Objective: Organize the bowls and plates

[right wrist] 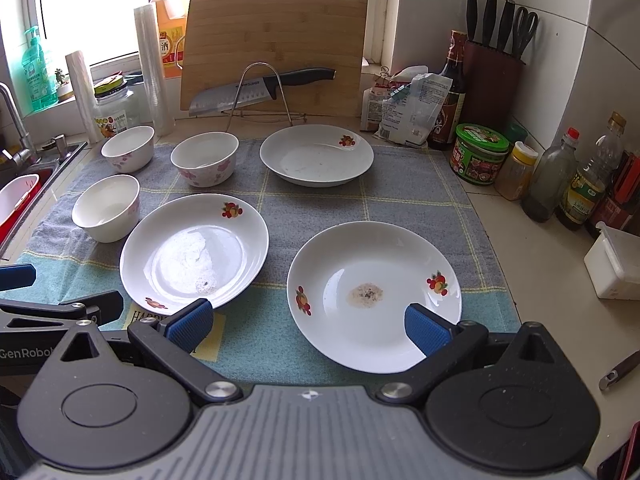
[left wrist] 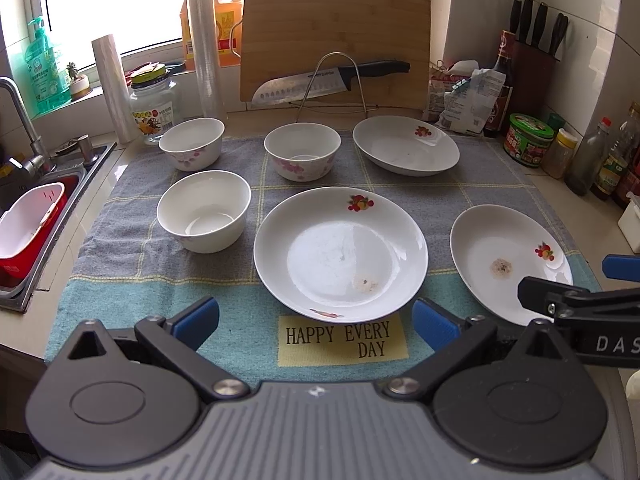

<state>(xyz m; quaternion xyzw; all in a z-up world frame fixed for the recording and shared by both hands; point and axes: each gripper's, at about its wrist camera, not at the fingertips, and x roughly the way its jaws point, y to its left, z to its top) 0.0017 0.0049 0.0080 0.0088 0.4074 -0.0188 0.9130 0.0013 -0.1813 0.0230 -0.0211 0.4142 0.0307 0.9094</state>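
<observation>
Three white plates with fruit prints lie on a grey and teal towel (left wrist: 120,280): a middle plate (left wrist: 340,252) (right wrist: 194,250), a right plate (left wrist: 508,260) (right wrist: 374,292) and a far plate (left wrist: 406,146) (right wrist: 316,154). Three white bowls stand on the left: a near bowl (left wrist: 204,210) (right wrist: 106,208), a back-left bowl (left wrist: 192,142) (right wrist: 128,148) and a back-middle bowl (left wrist: 302,152) (right wrist: 205,158). My left gripper (left wrist: 316,320) is open just before the middle plate's near rim. My right gripper (right wrist: 306,326) is open over the right plate's near edge. Both are empty.
A cutting board (left wrist: 336,40) leans at the back with a knife (left wrist: 332,80) on a wire rack. The sink (left wrist: 24,216) with a red and white basket lies left. Bottles and jars (right wrist: 560,176) line the right wall beside a knife block (right wrist: 494,64). A white box (right wrist: 612,264) sits right.
</observation>
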